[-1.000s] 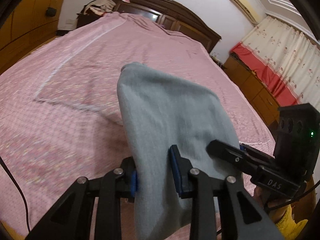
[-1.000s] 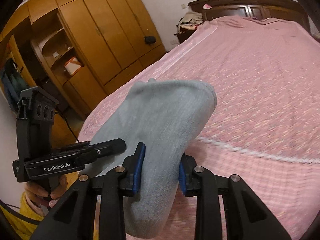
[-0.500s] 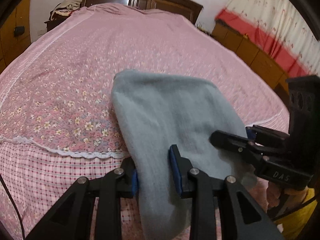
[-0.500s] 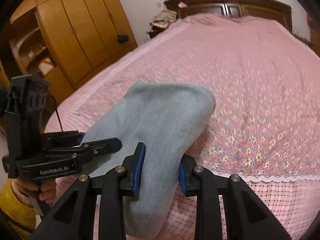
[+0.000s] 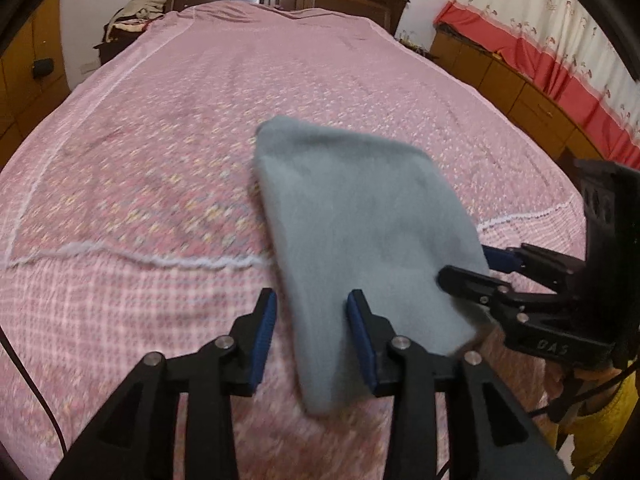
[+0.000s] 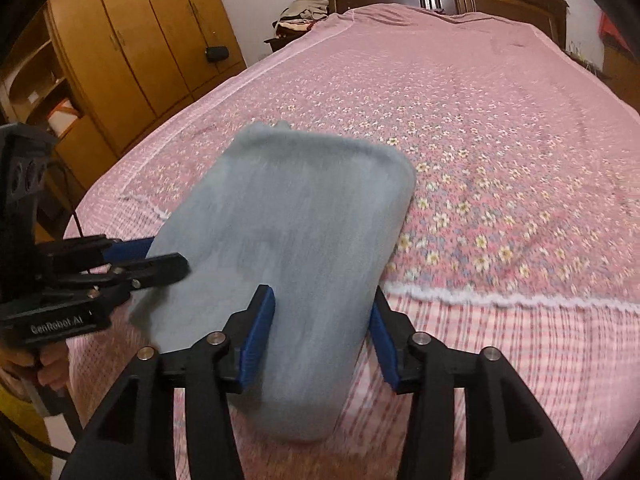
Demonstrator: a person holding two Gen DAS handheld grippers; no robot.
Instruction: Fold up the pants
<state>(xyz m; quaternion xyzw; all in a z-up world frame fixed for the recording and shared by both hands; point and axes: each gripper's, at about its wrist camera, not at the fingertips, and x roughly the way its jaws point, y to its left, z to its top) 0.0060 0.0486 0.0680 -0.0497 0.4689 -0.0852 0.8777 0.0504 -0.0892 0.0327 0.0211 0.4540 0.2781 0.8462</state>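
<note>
You lowered the folded grey pants onto the bed near its foot edge. Both jaws, clamped before, were opening: left gripper and right gripper had let go.

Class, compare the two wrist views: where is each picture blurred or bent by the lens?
Left wrist view: the pink floral bedspread is smeared by motion, and the folded grey fleece pants look soft-edged. Right wrist view: the pants are streaked, near flowers sharper; the fisheye bows the wooden wardrobe.
</note>
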